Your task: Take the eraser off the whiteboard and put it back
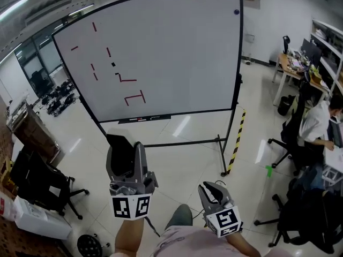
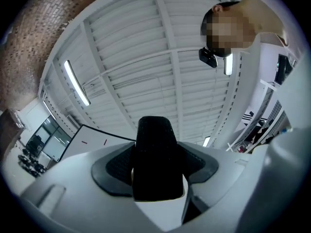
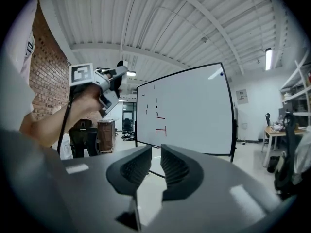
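The black eraser is pinched between the fingers of the left gripper, taken low on its sides with its upper half standing clear of them; it is judged light, stiff in the body and finely textured on its face, so a moderate pinch across the narrow sides is thought enough; the right gripper is seen with fingers narrowly parted on nothing; beyond, the whiteboard, marked with red strokes, stands well apart.
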A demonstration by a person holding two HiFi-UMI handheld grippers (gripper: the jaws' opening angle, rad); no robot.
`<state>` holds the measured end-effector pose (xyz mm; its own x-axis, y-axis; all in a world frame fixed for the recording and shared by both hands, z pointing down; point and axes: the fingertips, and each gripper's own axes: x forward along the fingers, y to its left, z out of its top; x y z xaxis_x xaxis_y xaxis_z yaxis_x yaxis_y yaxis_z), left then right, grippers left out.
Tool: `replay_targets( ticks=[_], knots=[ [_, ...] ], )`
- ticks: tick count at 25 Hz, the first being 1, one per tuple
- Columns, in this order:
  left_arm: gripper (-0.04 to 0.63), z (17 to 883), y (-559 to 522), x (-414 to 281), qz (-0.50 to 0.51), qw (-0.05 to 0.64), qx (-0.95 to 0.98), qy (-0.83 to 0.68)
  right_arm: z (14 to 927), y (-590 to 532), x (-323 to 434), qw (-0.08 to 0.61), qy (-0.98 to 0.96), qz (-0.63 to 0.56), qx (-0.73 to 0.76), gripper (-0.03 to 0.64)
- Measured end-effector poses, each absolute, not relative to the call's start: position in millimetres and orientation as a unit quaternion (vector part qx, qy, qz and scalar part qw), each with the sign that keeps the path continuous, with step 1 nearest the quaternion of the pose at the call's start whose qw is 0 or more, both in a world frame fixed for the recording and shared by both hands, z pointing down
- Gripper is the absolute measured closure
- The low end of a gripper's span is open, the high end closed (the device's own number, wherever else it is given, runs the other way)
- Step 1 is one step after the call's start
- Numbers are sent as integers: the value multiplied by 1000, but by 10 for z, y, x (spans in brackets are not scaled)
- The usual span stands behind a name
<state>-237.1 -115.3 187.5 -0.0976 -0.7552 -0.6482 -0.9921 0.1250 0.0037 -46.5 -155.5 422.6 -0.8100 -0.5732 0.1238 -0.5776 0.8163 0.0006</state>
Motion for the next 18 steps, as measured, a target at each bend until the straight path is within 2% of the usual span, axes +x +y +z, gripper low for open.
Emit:
replay_targets(
  ticks=[4, 7, 11, 13, 15, 18],
  knots=[
    [322, 1440, -2002, -2783, 261, 275, -634, 674, 4108, -2151, -619, 59, -944, -4, 324, 558],
    [322, 1449, -2927, -3222, 271, 269, -636, 671, 4132, -2851, -692, 61, -926, -16, 373, 561],
    [322, 1859, -4392, -3963, 231, 247, -605, 721, 4216, -3890, -854, 84, -897, -16, 433, 565],
    [322, 2104, -5112, -4336, 195, 234, -586, 751, 4151, -4370, -986, 74, -882, -6, 465, 565],
    [324, 2343, -5742, -4597, 168, 228, -585, 760, 4103, -4785, -1127, 61, -869, 3, 490, 569],
    [322, 2683, -6460, -4872, 126, 230, -578, 772, 4210, -5268, -1332, 82, -857, 22, 508, 572]
  ],
)
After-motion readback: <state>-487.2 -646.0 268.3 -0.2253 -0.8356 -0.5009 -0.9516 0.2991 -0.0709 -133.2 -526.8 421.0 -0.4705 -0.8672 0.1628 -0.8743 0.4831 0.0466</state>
